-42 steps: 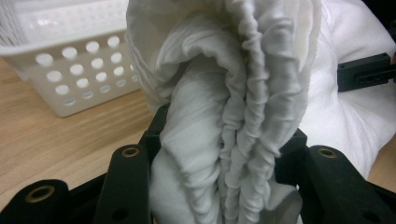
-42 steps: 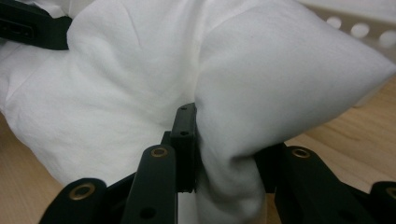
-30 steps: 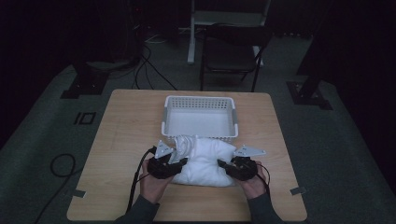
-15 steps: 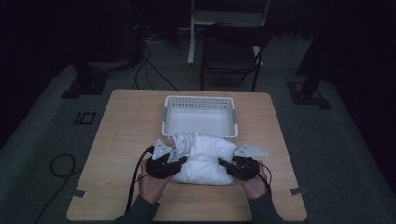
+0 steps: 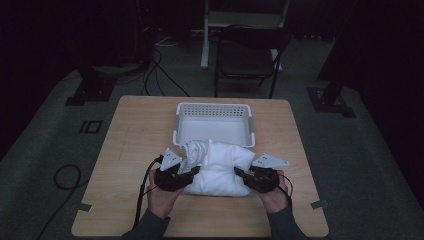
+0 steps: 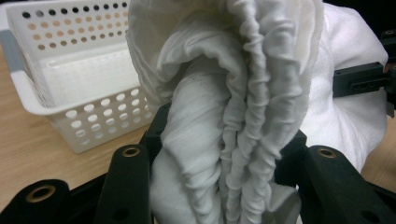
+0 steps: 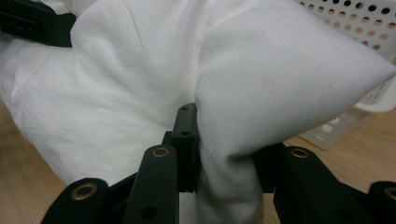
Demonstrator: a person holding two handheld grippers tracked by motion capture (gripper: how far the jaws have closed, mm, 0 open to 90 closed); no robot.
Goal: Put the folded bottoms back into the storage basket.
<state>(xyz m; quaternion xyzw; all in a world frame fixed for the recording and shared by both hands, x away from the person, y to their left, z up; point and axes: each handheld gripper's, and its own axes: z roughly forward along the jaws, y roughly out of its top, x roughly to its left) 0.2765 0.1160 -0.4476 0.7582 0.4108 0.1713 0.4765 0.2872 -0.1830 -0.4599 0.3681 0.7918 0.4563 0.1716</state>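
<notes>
A bundled white cloth [image 5: 220, 167] sits on the wooden counter [image 5: 130, 130] directly in front of the white perforated basket [image 5: 214, 122], its far edge touching the basket's near wall. The left hand-held gripper [image 5: 192, 172] is clamped on the cloth's gathered, ruched end [image 6: 243, 121], with the basket just beyond it. The right hand-held gripper [image 5: 239, 174] pinches a fold at the cloth's opposite side [image 7: 224, 154], the basket's corner behind it.
</notes>
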